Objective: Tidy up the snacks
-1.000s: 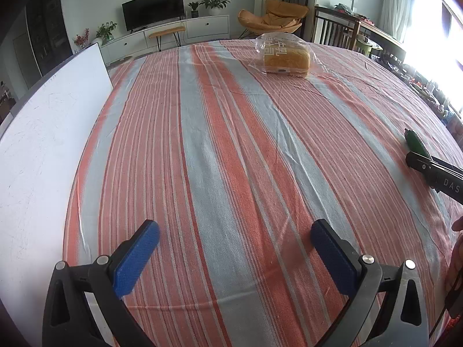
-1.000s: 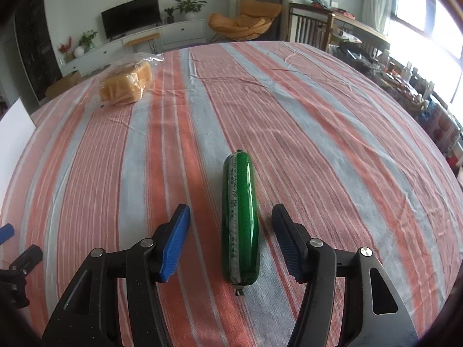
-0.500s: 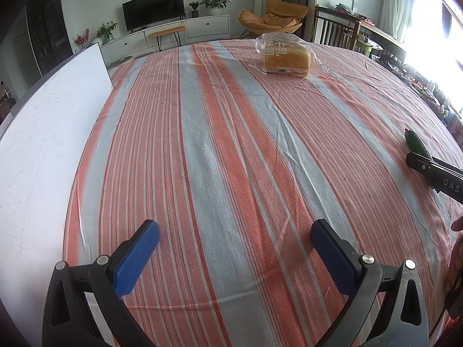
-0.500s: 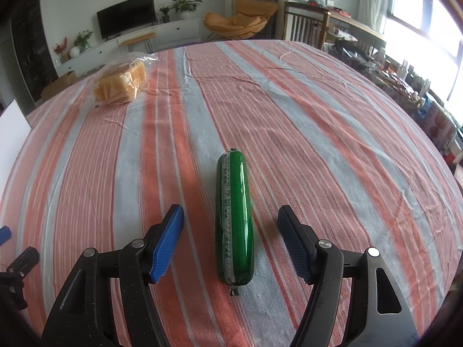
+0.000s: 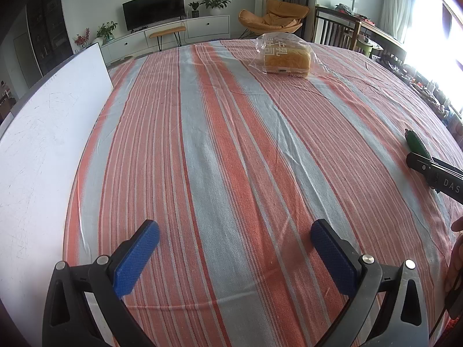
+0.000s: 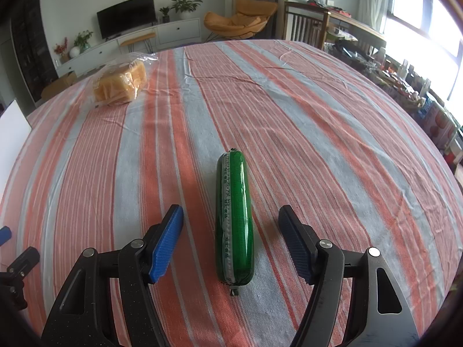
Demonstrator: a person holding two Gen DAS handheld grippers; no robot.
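Note:
A green wrapped sausage (image 6: 234, 217) lies lengthwise on the striped tablecloth (image 6: 318, 133). My right gripper (image 6: 230, 214) is open around its near half. Both blue pads stand clear of the wrapper, with a gap on each side. A bagged loaf of bread (image 6: 121, 84) rests at the far left of the right wrist view. The left wrist view shows the bread (image 5: 285, 57) far ahead. My left gripper (image 5: 234, 228) is open over bare cloth with nothing between its fingers. The sausage's tip (image 5: 416, 143) and a right gripper finger (image 5: 434, 170) show at that view's right edge.
A white board (image 5: 43, 144) lies along the table's left side. Chairs (image 6: 306, 26) and a cluttered side table (image 6: 405, 84) stand beyond the far and right edges. A hand (image 5: 457, 248) shows at the left wrist view's right edge.
My right gripper's jaws have spread a little wider around the sausage, which still lies on the cloth. The left gripper has not moved.

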